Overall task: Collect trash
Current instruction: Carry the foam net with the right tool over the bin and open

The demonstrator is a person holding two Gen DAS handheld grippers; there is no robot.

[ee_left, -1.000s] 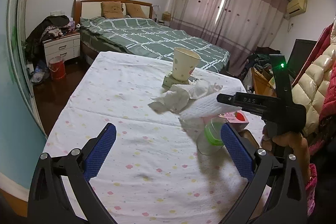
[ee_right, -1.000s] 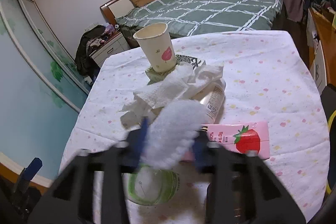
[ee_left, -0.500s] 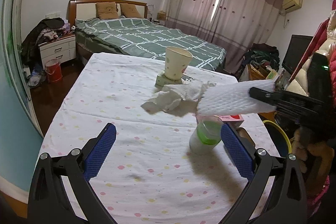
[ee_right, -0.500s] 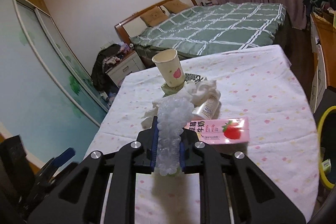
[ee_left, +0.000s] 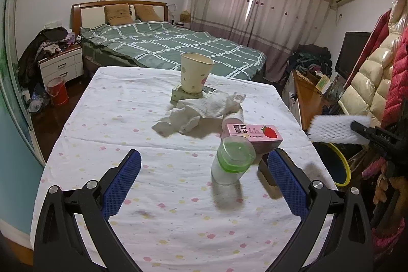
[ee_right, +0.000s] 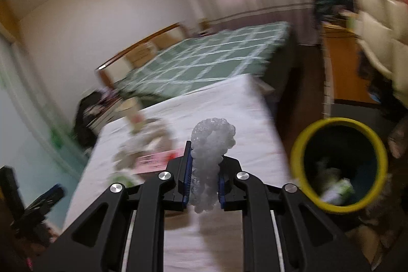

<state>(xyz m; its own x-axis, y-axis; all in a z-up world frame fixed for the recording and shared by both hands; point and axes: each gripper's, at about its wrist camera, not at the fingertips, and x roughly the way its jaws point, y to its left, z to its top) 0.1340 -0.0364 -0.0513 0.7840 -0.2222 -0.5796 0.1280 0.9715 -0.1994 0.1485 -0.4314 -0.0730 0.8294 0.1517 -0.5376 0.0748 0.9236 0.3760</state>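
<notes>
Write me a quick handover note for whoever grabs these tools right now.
Right tool: shut on the white foam net, carried off the table toward the yellow-rimmed bin, not yet over it.
Left tool: open, empty, above the table.
Done: some trash already lies in the bin.
Left: drop the net; then collect the paper cup, tissues, strawberry milk carton and green-lidded jar.

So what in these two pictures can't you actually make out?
- Right wrist view: motion blur smears the table items; the pink carton print is unreadable.
- Yellow-rimmed bin: contents dark and blurred, unidentifiable.
- Left wrist view: the bin is mostly hidden behind the table edge and the right tool.
- White foam netting: its far end is hidden in that tool.
- Small bottle: largely covered by tissue.
</notes>
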